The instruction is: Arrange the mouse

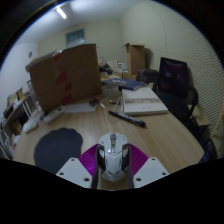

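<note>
A white and grey computer mouse (113, 156) sits between my gripper's (113, 163) two fingers, its nose pointing away from me. Both magenta pads (91, 158) press against its sides, so the gripper is shut on it. The mouse is held above a wooden table (160, 135). A dark round mouse mat (57, 148) lies on the table just left of and beyond the fingers.
A large cardboard box (65, 73) stands at the table's far left. A white keyboard (143, 98) and a dark pen-like object (128, 118) lie beyond the fingers to the right. A black chair (175, 78) stands at the right. More boxes (134, 57) are at the back.
</note>
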The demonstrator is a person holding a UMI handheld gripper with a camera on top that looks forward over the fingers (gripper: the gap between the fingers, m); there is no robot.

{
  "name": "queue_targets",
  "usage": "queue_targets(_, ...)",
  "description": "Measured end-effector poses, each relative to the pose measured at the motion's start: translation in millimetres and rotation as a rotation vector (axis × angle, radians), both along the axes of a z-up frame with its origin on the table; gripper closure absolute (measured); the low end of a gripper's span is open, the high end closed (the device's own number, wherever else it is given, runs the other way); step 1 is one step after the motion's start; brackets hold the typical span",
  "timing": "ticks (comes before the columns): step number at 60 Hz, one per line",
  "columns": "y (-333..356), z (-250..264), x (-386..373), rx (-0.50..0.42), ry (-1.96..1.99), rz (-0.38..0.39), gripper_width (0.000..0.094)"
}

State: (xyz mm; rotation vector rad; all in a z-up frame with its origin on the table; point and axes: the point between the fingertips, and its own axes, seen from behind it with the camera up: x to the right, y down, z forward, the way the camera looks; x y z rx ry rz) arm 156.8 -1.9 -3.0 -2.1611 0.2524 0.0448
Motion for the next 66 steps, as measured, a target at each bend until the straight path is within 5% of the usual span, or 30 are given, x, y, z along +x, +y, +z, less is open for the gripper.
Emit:
queue_targets(8,14,109,0,0.174,-0.059,-0.035,0.0553)
queue_targets(18,46,184,-91,0.299,-0.067,0.078,0.0558)
queue_targets(27,54,99,-175,0.163,-0.08,0.17,0.0558)
queue_targets(38,35,-7,-203,-0.053,-0.073,0.18,0.0553)
queue_targets(44,38,-10,-202,-0.04,-0.13,0.18,0.0549)
queue_targets(55,39,-11,-203,-0.081,-0.096,0.2,0.0381)
queue_targets(61,27,-3,-206,-0.124,-0.052,0.238,0.0071)
queue_targets(66,9,21,-204,-0.108,-0.045,0.287,0.0106)
